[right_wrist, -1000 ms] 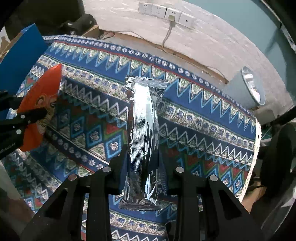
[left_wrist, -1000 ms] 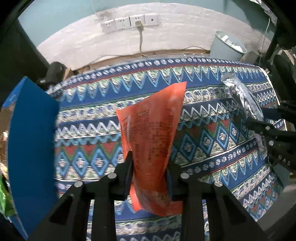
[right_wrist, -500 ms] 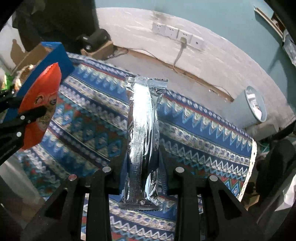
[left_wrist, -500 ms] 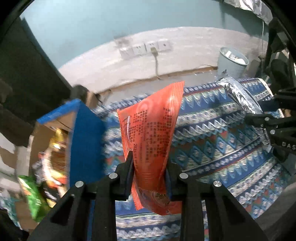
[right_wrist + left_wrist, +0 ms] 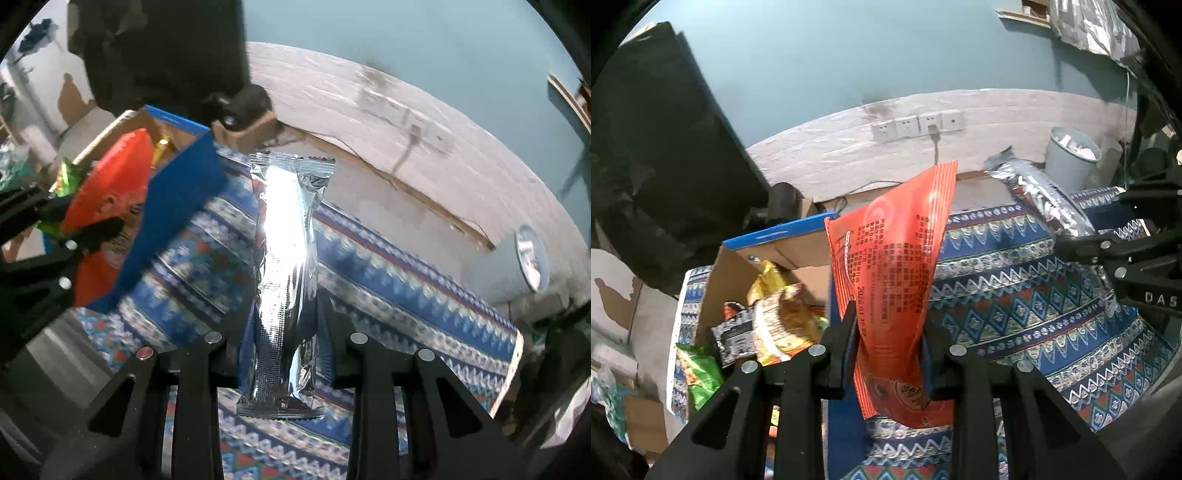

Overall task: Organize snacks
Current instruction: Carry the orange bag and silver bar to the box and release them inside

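Left gripper: clamped on orange snack packet, lifted clear of patterned cloth.
Right gripper: pinched shut on silver foil packet, held upright above the cloth.
Change: a second ago cloth filled both views; now raised and swung left, blue cardboard box open at near left.
Box contents: several snack bags already inside.
Meaning: both packets probably close to being dropped in.
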The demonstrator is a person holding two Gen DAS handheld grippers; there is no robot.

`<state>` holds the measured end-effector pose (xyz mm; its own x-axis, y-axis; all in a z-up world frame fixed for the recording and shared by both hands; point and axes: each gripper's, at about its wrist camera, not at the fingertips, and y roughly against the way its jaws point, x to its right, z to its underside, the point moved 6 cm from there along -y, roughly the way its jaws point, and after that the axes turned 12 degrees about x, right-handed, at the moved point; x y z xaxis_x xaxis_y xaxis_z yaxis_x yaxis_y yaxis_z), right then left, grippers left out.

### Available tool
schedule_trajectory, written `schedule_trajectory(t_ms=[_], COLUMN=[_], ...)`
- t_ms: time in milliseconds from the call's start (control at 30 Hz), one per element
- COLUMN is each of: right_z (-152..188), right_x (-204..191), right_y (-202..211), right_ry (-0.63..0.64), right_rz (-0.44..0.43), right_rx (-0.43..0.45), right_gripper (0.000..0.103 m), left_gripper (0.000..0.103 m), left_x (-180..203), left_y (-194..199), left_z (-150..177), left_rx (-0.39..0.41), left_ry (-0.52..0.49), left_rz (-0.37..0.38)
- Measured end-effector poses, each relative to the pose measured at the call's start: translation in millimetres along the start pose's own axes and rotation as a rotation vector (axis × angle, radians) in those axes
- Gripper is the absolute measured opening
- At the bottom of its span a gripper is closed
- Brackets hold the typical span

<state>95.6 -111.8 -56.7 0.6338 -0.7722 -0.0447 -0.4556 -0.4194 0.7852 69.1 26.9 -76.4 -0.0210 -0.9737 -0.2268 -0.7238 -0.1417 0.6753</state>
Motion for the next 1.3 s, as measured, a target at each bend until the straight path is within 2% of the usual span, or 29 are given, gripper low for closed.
schedule_trajectory(t_ms=[367, 700, 1000, 1300], right_z=[-46.1, -77.6, -100.7, -124.2], right_x=[-70.6, -124.4, -157.3, -181.6], right_y=[-18.5, -57.6, -98.1, -127.0], right_ry=[0.076, 0.127, 0.122, 0.135], right_rz=[-0.083, -0.148, -0.197, -0.207], right_rx=[0.012, -0.012, -0.056, -0.072], right_gripper=[0.029, 0.029, 0.029, 0.029], left_gripper=[0.028, 0.028, 0.028, 0.029], left_x=[-59.2, -123.7, -180.5, -206.0], left_y=[12.0, 2.3, -13.7, -33.9], left_z=[9.7, 32.7, 47.4, 53.0], left_rx=[0.021, -0.015, -0.046, -0.087], left_ry=[0.079, 0.195, 0.299, 0.352], left_rz=[-0.043, -0.09, -0.145, -0.159])
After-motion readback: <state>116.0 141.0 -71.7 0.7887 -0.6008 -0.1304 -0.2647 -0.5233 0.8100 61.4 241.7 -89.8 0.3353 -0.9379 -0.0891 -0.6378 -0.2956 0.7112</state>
